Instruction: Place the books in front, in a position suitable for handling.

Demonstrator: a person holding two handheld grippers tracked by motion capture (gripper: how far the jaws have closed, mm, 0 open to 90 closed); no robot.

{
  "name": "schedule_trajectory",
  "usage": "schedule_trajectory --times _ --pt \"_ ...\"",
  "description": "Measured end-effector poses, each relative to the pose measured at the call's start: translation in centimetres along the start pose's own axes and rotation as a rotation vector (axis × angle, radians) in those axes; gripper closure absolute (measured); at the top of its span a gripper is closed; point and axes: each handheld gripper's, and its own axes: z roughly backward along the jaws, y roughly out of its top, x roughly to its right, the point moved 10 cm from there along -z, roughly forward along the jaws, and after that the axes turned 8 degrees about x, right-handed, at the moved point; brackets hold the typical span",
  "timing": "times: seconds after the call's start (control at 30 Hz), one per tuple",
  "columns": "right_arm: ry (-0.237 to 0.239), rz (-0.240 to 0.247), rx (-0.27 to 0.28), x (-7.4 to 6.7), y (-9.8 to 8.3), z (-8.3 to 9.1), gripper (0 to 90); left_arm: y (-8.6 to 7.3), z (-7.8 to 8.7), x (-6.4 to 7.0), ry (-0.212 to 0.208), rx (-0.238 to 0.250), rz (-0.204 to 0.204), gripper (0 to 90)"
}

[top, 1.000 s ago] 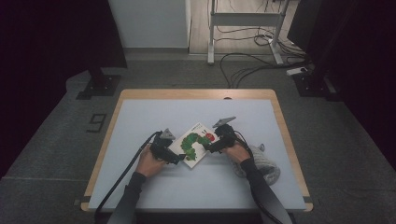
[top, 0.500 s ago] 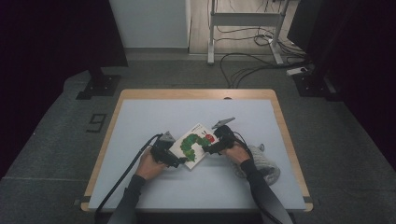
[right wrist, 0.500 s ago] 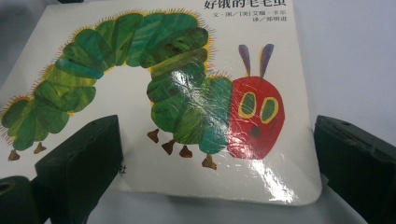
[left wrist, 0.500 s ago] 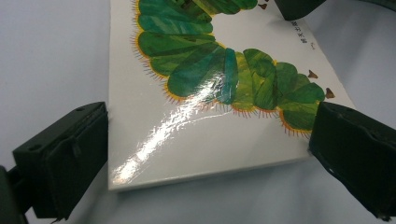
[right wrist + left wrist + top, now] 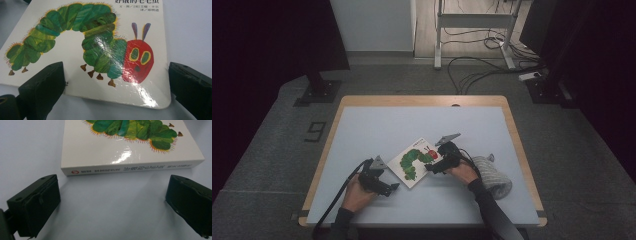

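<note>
While your two hands rest low on the pale blue table (image 5: 377,125), the square white board book with a green caterpillar on its cover (image 5: 416,162) lies flat just below the table's centre, turned like a diamond. Your left gripper (image 5: 384,186) sits at the book's 7 o'clock, close to it but apart; in the left gripper view its black jaws stand wide apart with only bare table between them, and the book's printed spine (image 5: 130,168) lies just beyond the jaw tips. Your right gripper (image 5: 435,167) is at the book's 3 o'clock, its jaws also spread wide and holding nothing. In the right gripper view the cover's near edge (image 5: 117,97) lies between them, the red caterpillar head close by. At your right hand's 3 o'clock lies a grey knitted cloth bundle (image 5: 492,175).
</note>
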Motion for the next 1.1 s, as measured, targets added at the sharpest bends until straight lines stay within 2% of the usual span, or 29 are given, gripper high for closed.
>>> schedule_trajectory --times 0.13,0.17,0.3,0.47,0.6,0.73,1.1 --pt "0.009 0.007 -0.001 -0.8 -0.1 -0.1 1.7 -0.3 0.4 0.6 0.006 0.007 0.006 0.0" --pt "0.01 0.009 -0.002 -1.0 -0.1 -0.1 1.6 -0.5 0.5 0.8 0.021 0.001 -0.001 0.0" --pt "0.019 0.013 -0.005 -1.7 -0.2 -0.1 1.5 -0.7 0.6 1.1 0.043 -0.003 -0.003 0.0" --pt "0.032 0.024 -0.002 -1.7 -0.3 -0.1 0.6 -0.7 0.5 1.3 0.041 -0.005 -0.002 0.0" --pt "0.036 0.036 -0.01 -1.7 -0.2 -0.2 0.0 -0.6 0.5 1.4 0.045 -0.006 -0.004 0.0" --pt "0.02 0.062 -0.016 -1.4 0.5 -0.8 0.0 -0.6 0.4 1.4 0.047 -0.007 -0.003 0.0" --pt "0.026 0.032 -0.026 -0.3 1.3 -1.8 0.0 -0.6 0.3 1.4 0.065 -0.005 0.019 0.0"
